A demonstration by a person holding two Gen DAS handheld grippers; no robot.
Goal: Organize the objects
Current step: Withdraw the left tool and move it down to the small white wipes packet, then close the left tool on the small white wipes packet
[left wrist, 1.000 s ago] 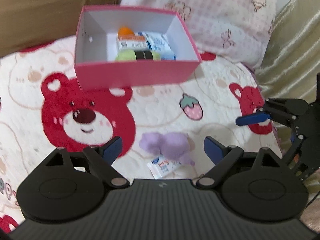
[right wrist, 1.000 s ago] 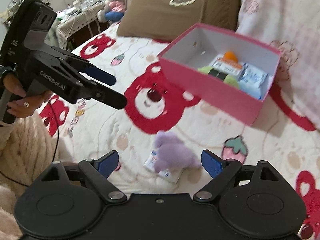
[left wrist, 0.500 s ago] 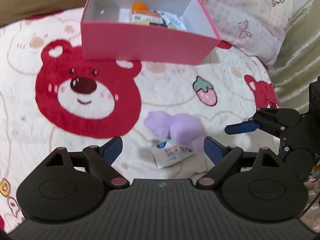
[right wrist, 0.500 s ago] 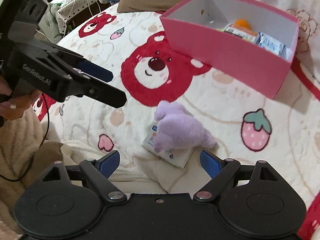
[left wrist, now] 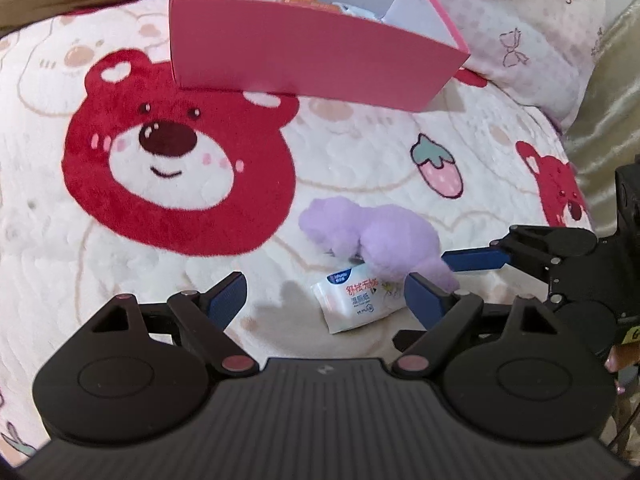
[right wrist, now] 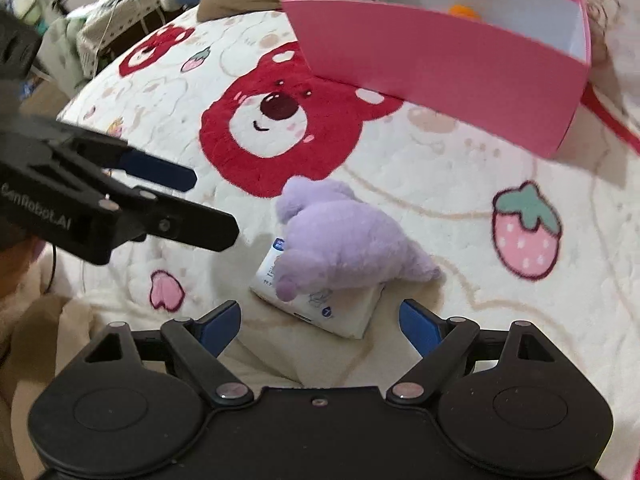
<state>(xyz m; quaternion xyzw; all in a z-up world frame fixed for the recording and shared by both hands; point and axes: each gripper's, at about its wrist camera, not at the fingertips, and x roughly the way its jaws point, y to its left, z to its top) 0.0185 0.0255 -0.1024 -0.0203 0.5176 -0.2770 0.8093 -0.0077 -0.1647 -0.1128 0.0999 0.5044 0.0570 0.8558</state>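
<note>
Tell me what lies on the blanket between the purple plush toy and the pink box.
Nothing lies there: between the purple plush toy and the pink box is only bare blanket with its printed red bear. Both wrist views show it.

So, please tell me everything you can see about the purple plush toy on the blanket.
The purple plush toy is small, soft and fuzzy, pale lilac all over, with rounded lumps; its face is not visible. It lies on its side on the bear-print blanket, partly on top of a white tissue pack that sticks out beneath it. No gripper touches it. The pink box stands apart, farther back.
</note>
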